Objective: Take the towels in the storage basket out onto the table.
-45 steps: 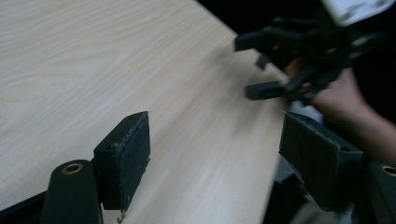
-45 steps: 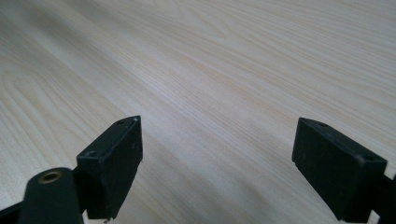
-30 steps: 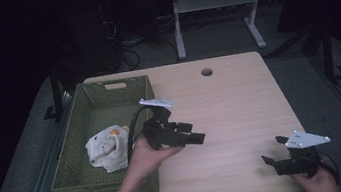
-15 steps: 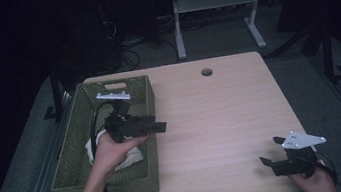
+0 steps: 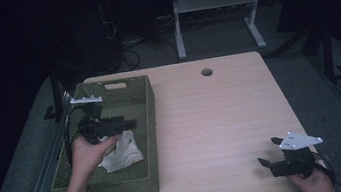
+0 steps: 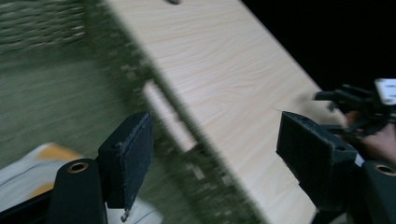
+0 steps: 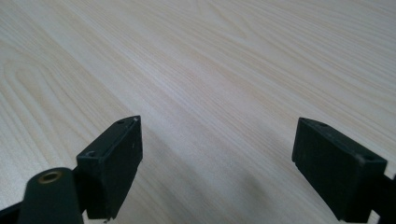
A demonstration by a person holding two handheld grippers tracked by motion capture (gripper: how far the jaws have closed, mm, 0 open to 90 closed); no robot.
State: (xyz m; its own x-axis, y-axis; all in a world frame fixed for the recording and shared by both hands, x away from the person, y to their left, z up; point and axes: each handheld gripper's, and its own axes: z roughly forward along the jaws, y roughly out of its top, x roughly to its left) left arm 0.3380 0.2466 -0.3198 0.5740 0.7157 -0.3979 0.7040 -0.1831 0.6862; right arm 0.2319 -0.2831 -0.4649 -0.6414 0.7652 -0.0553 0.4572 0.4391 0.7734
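Left gripper (image 5: 129, 125) above green basket (image 5: 150, 129) — white cloth (image 5: 121, 154) inside, right gripper (image 5: 268, 160) on table (image 5: 211, 115).

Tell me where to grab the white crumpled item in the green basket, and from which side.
Probably best: take the white crumpled item at its raised folds on the side facing the table's middle, coming straight down from above. The green basket has walls that block any sideways approach, and the left gripper already hangs open just over it.
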